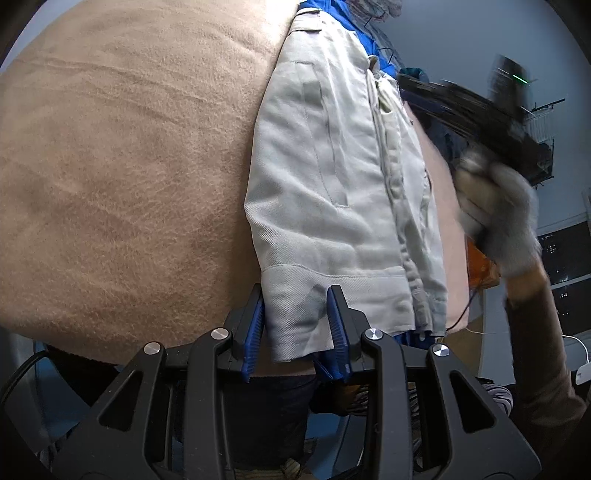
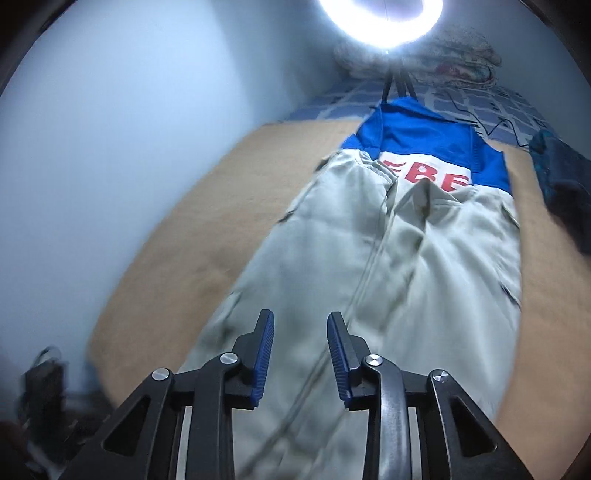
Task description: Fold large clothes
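Observation:
A pale grey jacket (image 1: 325, 192) lies lengthwise on a tan blanket (image 1: 122, 166), on top of a blue garment (image 2: 424, 136) with red letters. My left gripper (image 1: 297, 295) is open, its blue-padded jaws astride the jacket's bottom hem corner at the near edge. The right gripper (image 1: 480, 107) shows blurred at the right of the left wrist view, held by a gloved hand (image 1: 498, 214) above the jacket's right side. In the right wrist view the right gripper (image 2: 301, 321) is open and empty, above the lower part of the jacket (image 2: 369, 266).
A bright ring light (image 2: 380, 22) on a stand is at the far end of the bed. A folded blanket pile (image 2: 454, 55) and a blue checked sheet (image 2: 480, 103) lie beyond. A dark teal cloth (image 2: 565, 184) lies at the right. A wall (image 2: 129, 129) runs along the left.

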Tool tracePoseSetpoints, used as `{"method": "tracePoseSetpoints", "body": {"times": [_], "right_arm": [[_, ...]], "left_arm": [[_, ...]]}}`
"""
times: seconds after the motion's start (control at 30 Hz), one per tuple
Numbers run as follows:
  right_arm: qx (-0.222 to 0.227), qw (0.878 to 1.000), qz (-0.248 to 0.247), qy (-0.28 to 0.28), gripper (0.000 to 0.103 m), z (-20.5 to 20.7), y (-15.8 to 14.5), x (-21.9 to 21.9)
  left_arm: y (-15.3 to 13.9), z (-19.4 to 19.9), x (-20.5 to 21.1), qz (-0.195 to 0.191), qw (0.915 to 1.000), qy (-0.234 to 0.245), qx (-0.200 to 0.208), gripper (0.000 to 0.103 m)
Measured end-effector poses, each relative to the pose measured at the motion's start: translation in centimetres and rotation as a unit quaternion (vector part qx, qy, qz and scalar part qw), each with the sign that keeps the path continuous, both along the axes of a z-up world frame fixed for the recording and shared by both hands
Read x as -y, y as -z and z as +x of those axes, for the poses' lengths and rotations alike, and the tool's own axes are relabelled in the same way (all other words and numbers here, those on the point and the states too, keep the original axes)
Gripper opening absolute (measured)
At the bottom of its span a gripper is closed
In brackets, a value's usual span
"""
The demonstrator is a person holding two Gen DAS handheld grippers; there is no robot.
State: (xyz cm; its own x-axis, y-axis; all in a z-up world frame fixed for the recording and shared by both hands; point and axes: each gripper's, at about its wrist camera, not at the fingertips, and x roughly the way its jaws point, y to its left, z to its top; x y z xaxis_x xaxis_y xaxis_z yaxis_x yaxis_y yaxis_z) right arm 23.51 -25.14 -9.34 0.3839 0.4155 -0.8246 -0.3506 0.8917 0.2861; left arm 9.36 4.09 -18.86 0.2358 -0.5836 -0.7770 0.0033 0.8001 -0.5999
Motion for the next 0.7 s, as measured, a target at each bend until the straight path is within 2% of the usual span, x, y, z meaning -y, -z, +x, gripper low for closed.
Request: {"method": "tracePoseSetpoints", "body": {"times": [0.13, 0.27, 0.33, 0.37, 0.5, 0.6, 0.7], "right_arm": [[-0.008, 0.999, -0.048, -0.011, 0.03, 3.2, 3.9, -3.4], [-0.04, 0.998, -0.048, -0.031, 0.024, 4.3, 7.1, -6.1], [-0.031, 0.997, -0.057, -0.044, 0.024, 4.3, 7.9, -8.2], [-0.026, 0.997, -0.056, -0.048, 0.024, 4.4, 8.1, -9.0], [-0.038, 0.995, -0.048, -0.075, 0.018, 3.8, 6.7, -10.4], [-0.026, 0.995, -0.037, -0.086, 0.019, 1.0, 4.4, -9.4], [-0.033, 0.995, -0.022, -0.093, 0.021, -2.7, 3.2, -7.8]], "left_arm": [[-0.6, -0.2, -0.5, -0.005, 0.9999, 0.002, 0.008, 0.032], [-1.2, -0.2, -1.6, -0.015, 0.9998, -0.006, 0.015, 0.032], [-1.6, 0.0, -1.8, -0.011, 0.9996, -0.007, 0.026, 0.04], [-1.8, 0.0, -1.8, -0.01, 0.9995, -0.008, 0.029, 0.046], [-1.5, 0.0, -2.1, -0.027, 0.9994, -0.013, 0.016, 0.047], [-1.8, -0.1, -2.8, -0.033, 0.999, -0.024, 0.02, 0.047], [-2.4, -0.3, -4.5, -0.03, 0.9977, -0.05, 0.035, 0.047]]}}
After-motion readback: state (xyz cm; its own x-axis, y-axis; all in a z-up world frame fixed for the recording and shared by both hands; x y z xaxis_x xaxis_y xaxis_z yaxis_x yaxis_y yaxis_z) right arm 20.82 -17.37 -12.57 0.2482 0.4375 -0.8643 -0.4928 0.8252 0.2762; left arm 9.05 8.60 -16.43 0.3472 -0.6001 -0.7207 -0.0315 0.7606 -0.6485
